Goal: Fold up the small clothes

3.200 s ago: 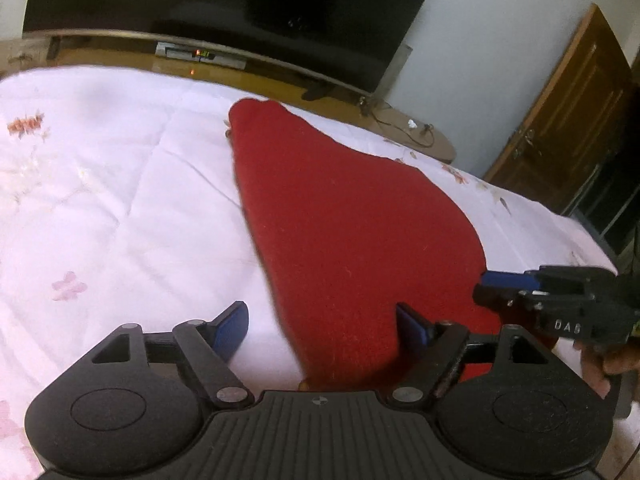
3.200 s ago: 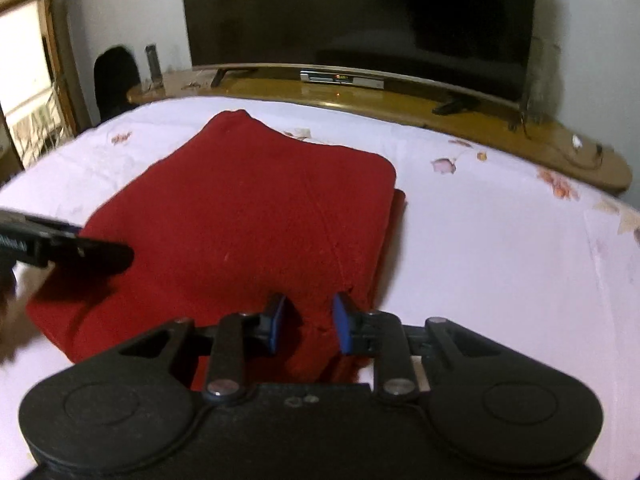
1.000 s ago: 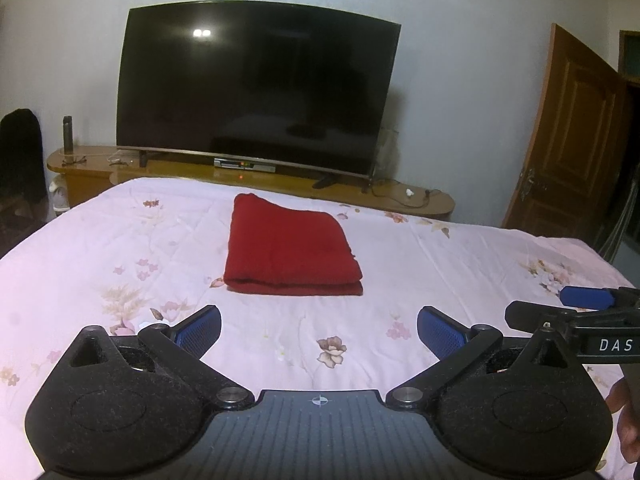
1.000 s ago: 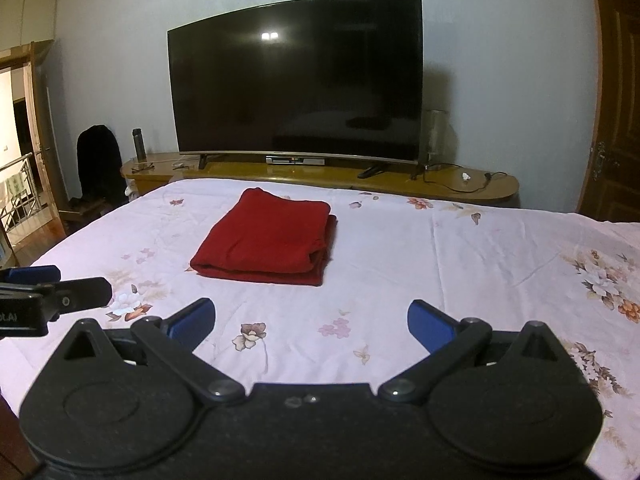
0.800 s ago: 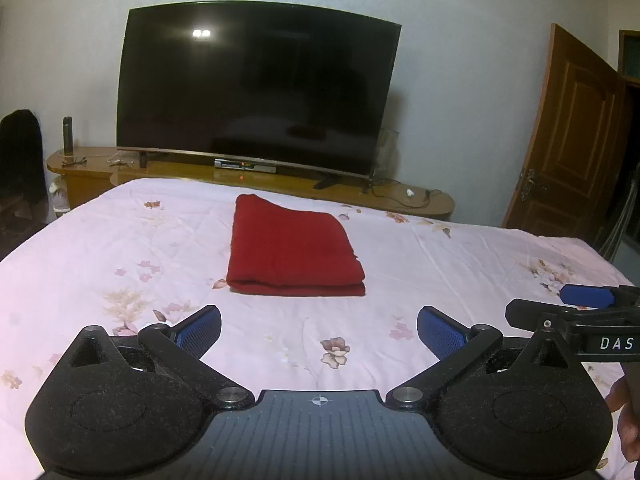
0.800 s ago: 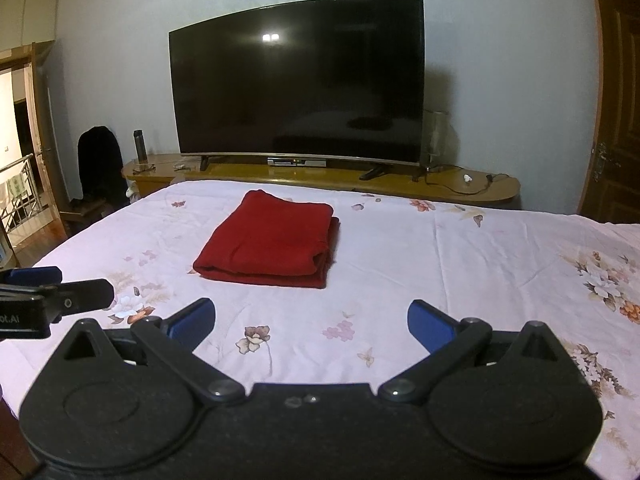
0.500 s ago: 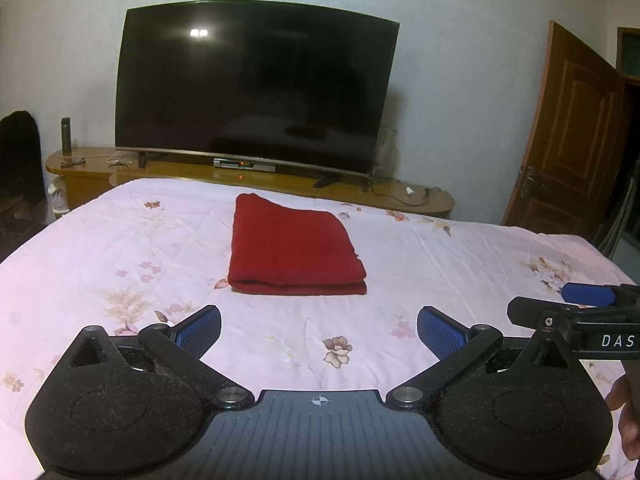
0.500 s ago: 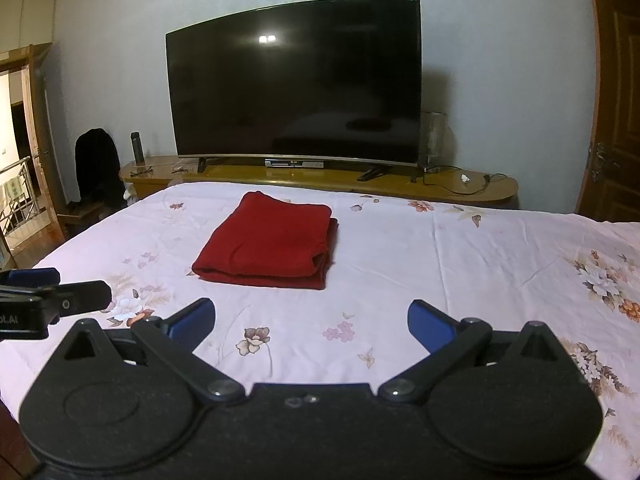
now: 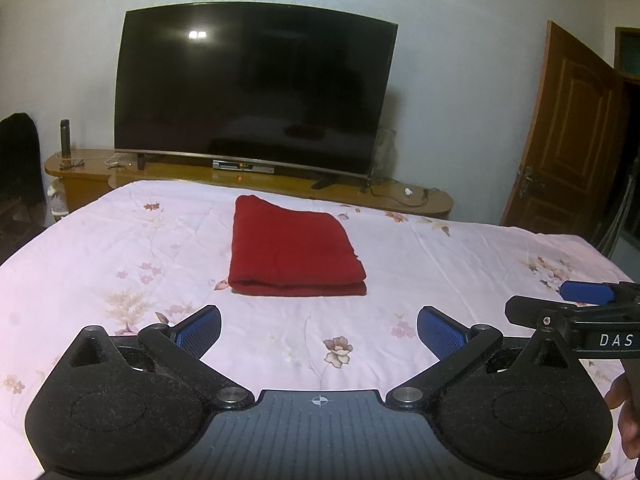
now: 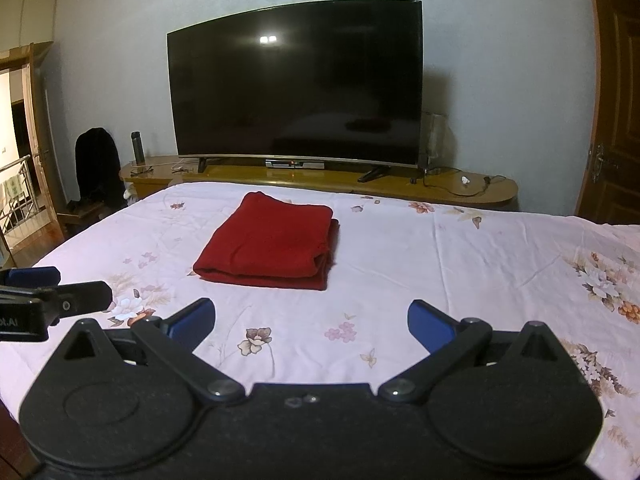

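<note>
Grippers both spread wide and empty: left gripper and right gripper hover above the bedsheet, well apart from the folded red garment.

A red garment lies folded into a neat flat rectangle (layered edges showing at its near side) on the floral bed.

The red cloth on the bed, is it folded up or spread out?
Folded. The red cloth lies as a neat rectangle on the bed, with stacked layers showing along its near edge.
</note>
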A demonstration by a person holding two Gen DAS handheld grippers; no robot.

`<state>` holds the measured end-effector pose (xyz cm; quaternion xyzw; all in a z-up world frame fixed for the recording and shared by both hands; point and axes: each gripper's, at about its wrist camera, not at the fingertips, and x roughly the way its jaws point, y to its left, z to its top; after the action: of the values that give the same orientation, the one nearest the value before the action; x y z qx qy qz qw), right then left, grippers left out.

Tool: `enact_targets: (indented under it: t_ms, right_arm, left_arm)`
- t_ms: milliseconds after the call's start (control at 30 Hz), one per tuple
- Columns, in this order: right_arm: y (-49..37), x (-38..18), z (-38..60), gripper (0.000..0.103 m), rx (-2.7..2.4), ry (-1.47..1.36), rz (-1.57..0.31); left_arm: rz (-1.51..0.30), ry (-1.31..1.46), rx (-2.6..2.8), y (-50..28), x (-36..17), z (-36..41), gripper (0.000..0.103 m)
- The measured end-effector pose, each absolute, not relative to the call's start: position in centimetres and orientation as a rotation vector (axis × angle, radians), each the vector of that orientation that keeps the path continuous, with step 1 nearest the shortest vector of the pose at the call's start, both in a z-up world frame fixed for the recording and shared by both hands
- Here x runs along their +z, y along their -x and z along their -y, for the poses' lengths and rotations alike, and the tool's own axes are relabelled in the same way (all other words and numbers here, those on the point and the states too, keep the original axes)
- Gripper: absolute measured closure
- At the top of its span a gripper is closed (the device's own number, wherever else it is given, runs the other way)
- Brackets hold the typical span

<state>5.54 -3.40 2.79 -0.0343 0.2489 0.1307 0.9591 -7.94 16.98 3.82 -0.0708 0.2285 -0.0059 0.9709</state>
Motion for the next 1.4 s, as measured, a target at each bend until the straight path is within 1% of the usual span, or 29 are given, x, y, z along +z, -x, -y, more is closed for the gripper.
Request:
enact_targets:
  t_ms: [1400]
  right_arm:
    - [-5.8, 2.4, 3.6, 0.001, 0.266, 0.067, -0.506]
  left_arm:
    - [-0.460, 0.116, -0.028, 7.4, 4.2, -15.9, 0.000]
